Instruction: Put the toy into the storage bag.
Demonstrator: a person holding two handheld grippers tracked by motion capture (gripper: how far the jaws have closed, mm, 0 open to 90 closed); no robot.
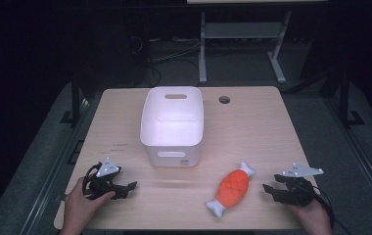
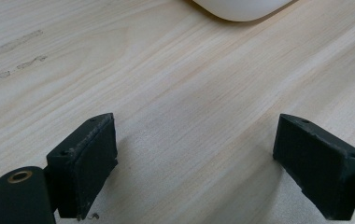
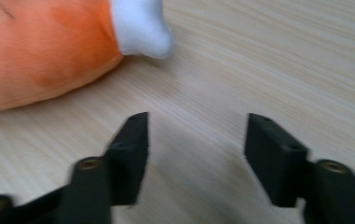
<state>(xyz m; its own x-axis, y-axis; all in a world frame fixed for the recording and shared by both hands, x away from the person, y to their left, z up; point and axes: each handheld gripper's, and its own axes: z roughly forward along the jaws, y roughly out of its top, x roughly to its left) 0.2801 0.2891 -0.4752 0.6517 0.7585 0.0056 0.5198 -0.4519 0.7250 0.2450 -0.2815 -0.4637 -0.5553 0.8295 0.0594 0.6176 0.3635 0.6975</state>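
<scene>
High view: orange plush meat toy (image 1: 231,189) with white bone ends.

The high view looks forward and down from the near side, taking in the whole table (image 1: 252,122), the bin (image 1: 173,125) and the floor beyond. The left gripper view sits low, close to the wood, facing the bin's (image 2: 241,9) base. The right gripper view — slightly blurred, probably just as low — faces the plush toy (image 3: 40,51), shared with the high view (image 1: 233,188).
</scene>
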